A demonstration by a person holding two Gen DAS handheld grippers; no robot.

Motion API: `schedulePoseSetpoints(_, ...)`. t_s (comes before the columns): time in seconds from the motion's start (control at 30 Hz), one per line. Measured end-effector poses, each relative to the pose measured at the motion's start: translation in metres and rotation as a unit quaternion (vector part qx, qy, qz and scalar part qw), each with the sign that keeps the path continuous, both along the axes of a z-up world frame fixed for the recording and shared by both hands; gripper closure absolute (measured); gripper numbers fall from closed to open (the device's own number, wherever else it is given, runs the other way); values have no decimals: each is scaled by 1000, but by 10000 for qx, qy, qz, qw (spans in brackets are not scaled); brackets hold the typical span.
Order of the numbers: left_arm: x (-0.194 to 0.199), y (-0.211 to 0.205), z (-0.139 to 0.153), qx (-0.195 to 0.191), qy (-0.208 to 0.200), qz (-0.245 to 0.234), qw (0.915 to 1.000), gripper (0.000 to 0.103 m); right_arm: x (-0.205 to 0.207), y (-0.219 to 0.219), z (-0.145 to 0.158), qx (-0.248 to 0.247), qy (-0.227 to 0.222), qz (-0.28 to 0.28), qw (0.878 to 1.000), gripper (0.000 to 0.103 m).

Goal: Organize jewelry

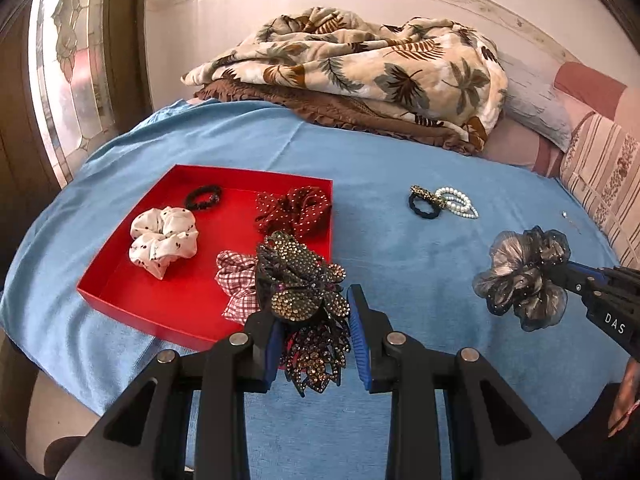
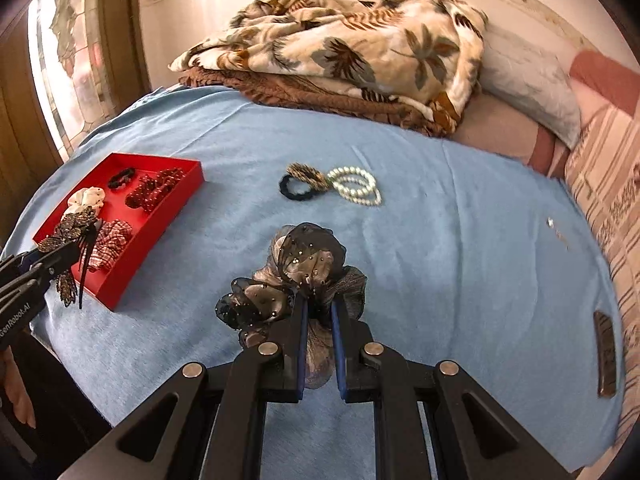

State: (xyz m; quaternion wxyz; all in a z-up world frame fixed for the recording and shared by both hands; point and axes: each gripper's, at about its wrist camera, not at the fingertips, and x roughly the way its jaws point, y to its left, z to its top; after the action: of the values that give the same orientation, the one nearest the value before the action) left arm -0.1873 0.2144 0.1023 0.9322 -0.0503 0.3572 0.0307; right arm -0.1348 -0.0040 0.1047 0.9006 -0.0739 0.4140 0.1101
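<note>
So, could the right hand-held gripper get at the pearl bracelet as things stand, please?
Probably not yet: the cloth up to the pearl bracelet is bare, but the right hand-held gripper is shut on the black organza scrunchie, so it would have to drop that first.

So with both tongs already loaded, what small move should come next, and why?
Probably carry the left tongs a little further over the red tray and let go of the rhinestone hair claw there. It hangs at the tray's near edge, beside the checked scrunchie, while the right tongs hold the black organza scrunchie farther away, above the blue sheet.
</note>
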Motion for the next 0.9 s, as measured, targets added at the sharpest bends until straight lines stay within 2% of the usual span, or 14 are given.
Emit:
schedulePoseSetpoints(0.23,10,21,12,-162,-2,73,9998,73,5,32,6,-209,-81,277,9994,91)
schedulePoseSetpoints(0.4,34,38,33,140,-128,155,9997,73,10,51,11,-295,-133,425,9986,91)
schedulePoseSetpoints(0.5,53,53,45,160,-201,204,9995,73,14,62,16,-251,-146,514,9983,91)
schedulePoseSetpoints(0.7,103,95,55,-224,-215,270,9992,73,21,84,30,74,-163,766,9969,91)
schedulePoseSetpoints(0.9,150,137,24,-757,312,308,9962,73,31,119,40,577,-110,1179,9913,91)
